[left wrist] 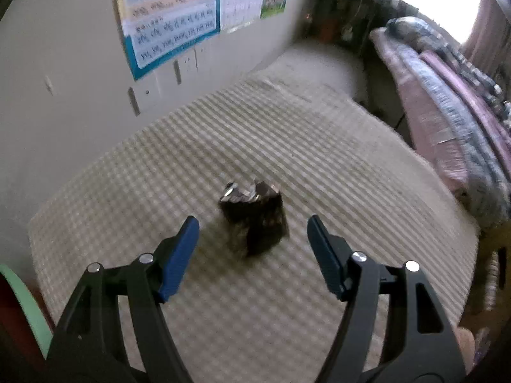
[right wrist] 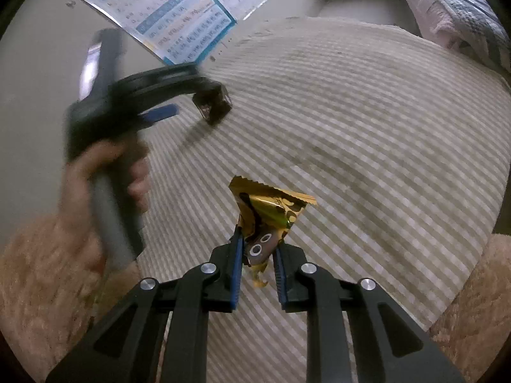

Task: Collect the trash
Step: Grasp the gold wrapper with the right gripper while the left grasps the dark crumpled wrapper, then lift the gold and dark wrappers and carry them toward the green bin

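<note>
Your left wrist camera is looking steeply down, close over the checked bed; your right one is looking lower and flatter. Both are sharing the wall posters.

Your left gripper has its fingers spread wide, blue pads facing inward, tips pointing down and away from you. In the right wrist view it sits far left, blurred, with your left hand wrapped around its grey handle and a fuzzy sleeve at the wrist. Your right gripper has its fingers drawn close together, pinching the gold wrapper between the pads, which sticks up beyond the tips.
</note>
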Motion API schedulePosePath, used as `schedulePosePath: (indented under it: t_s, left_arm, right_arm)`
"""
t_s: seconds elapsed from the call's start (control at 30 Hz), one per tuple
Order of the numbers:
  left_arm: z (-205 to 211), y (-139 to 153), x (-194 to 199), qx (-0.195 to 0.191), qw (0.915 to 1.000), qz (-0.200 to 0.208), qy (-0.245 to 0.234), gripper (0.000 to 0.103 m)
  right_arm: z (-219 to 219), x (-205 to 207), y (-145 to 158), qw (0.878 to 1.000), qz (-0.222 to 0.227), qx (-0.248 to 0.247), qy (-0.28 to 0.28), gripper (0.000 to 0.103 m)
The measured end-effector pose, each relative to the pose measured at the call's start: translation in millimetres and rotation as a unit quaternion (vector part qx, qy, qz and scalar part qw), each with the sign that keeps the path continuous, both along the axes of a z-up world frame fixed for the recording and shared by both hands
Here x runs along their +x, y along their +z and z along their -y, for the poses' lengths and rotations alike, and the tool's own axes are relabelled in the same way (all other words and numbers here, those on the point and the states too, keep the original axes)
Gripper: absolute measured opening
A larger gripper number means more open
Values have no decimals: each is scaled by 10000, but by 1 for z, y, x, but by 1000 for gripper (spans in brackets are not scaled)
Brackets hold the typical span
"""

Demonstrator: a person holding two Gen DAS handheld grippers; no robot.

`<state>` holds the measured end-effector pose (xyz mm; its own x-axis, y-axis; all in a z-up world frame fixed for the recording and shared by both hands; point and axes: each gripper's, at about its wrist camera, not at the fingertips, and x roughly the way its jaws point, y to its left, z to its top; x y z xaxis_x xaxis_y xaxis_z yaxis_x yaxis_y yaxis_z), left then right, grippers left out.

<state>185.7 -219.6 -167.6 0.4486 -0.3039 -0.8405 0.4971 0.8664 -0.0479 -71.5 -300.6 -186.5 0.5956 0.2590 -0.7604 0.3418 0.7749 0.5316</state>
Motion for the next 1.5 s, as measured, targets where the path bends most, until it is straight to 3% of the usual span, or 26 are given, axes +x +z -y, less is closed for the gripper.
schedulePosePath:
  t_s: [0.1,0.17,0.23,0.4,0.97,1.17,1.5]
  left_arm:
    - [19,-19,14,331,9993,-147,80,66]
    - [28,-31,19,523,9982,-267,95,50]
    - [29,-38,20,590,9977,-302,150,46]
    - [19,-32,9,462,9987,-205,118,45]
    - [-76,13,-109,166,9998,-31,-110,45]
    - [-85,11,-117,85,9998,-201,15,45]
    - [-92,16,-118,10,9998,-152,101,45]
  right_arm:
    - [-2,1,1,9999,79,-33,149,18]
    - [-3,3,1,9997,107,-34,215,18]
    - [-1,6,1,9997,149,-46,209,18]
    - [6,-4,3,9998,187,-5,67,19]
    - [-13,7,-1,9993,157,-278,189,19]
    - [-16,12,-1,9991,126,-316,250,19]
    - [-17,14,-2,9988,142,-397,234,19]
